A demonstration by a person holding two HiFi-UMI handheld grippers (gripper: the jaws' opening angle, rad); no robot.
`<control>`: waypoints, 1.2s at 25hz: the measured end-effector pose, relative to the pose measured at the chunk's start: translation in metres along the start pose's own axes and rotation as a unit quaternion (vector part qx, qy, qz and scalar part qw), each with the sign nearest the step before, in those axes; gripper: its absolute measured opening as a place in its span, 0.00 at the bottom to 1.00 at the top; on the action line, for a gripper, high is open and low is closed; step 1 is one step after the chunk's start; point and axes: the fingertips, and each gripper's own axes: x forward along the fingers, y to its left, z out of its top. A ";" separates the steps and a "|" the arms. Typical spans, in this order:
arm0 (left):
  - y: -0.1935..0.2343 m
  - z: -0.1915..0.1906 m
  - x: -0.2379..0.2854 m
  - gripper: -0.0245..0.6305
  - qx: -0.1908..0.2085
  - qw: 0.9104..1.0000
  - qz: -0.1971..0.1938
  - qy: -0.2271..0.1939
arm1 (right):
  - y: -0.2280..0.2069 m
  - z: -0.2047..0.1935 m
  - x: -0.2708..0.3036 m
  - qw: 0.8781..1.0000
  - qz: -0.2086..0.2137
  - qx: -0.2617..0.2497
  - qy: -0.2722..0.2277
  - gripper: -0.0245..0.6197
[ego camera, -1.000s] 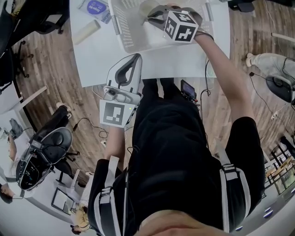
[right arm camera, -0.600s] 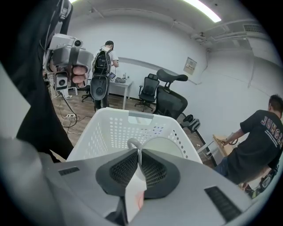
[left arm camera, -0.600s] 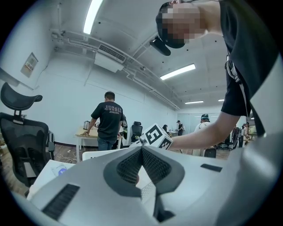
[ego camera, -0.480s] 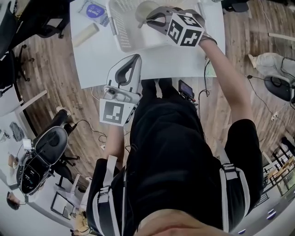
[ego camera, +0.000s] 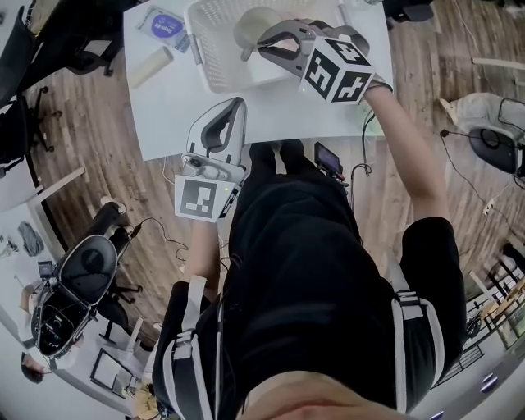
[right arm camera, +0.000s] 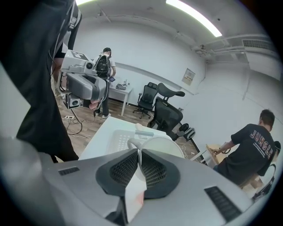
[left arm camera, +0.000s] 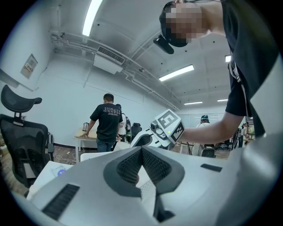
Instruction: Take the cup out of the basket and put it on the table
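Observation:
A pale cup hangs over the white perforated basket at the table's far side in the head view. My right gripper is shut on the cup's wall. In the right gripper view the cup and its handle sit just beyond the closed jaws of the right gripper, with the basket below them. My left gripper hovers at the table's near edge, shut on nothing. In the left gripper view the left gripper has its pads pressed together.
On the white table lie a blue-labelled packet and a beige roll, left of the basket. A black device hangs at the near table edge. Office chairs stand on the wood floor at left. People stand in the room behind.
My right gripper has risen with the cup in it, its marker cube now larger and nearer in the head view. The left gripper has barely moved.

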 end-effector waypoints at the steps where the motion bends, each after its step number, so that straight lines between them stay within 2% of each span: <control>1: -0.001 0.000 0.000 0.07 0.001 1.000 -0.001 -0.001 | 0.002 0.003 -0.004 1.000 0.000 0.002 -0.006 0.10; 6: -0.009 0.002 -0.004 0.07 0.004 1.000 -0.005 -0.002 | 0.013 0.022 -0.026 0.999 -0.002 0.010 -0.036 0.10; 16: -0.022 0.008 -0.009 0.07 0.010 1.000 -0.006 -0.010 | 0.035 0.036 -0.076 0.997 -0.048 0.024 -0.061 0.10; 30: -0.036 0.006 -0.006 0.07 0.010 1.000 -0.020 -0.007 | 0.087 0.023 -0.120 0.989 -0.083 0.094 -0.072 0.10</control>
